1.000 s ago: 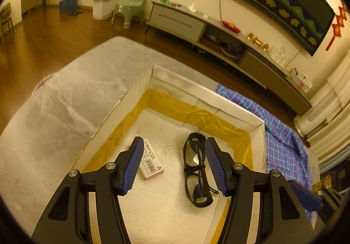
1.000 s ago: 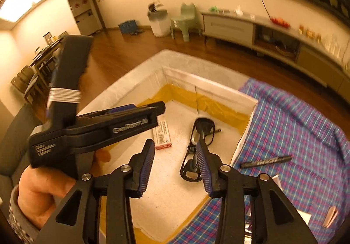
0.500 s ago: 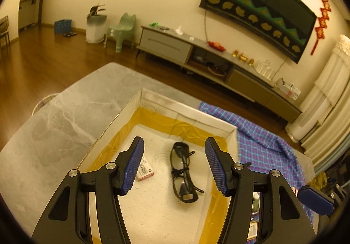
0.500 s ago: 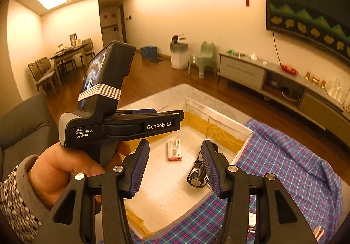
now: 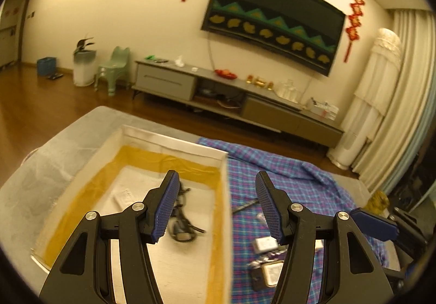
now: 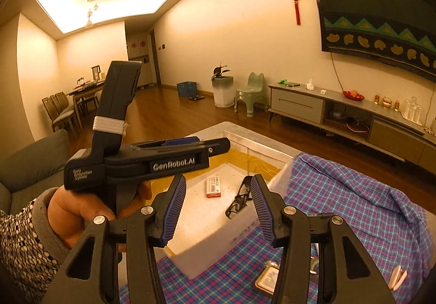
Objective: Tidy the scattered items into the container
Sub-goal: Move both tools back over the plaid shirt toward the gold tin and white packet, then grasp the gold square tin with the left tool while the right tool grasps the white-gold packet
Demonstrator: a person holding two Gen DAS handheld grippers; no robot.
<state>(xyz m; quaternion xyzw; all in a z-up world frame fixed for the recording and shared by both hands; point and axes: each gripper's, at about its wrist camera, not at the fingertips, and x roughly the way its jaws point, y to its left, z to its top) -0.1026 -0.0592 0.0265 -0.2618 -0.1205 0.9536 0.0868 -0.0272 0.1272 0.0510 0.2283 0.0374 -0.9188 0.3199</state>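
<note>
The white box [image 5: 174, 140] with yellow-taped inner walls holds black glasses [image 5: 182, 225] and a small white card packet [image 5: 124, 196]; both show in the right wrist view too, glasses [image 6: 239, 199] and packet [image 6: 213, 186]. My left gripper [image 5: 215, 208] is open and empty above the box's right wall. My right gripper [image 6: 218, 211] is open and empty, raised above the box's near corner [image 6: 218, 252]. On the plaid cloth [image 5: 286, 176] lie a black pen [image 5: 245, 206] and small packets [image 5: 268, 268].
The left hand-held gripper body [image 6: 141, 159] fills the left of the right wrist view. A grey marble table [image 5: 54, 157] carries the box. A small packet [image 6: 268, 279] and a pale item [image 6: 397, 276] lie on the cloth [image 6: 354, 211]. A TV cabinet [image 5: 231, 97] stands behind.
Both grippers have lifted and pulled back from the box, staying open and empty. The left view has swung right toward the cloth. The glasses and packet stay in the box.
</note>
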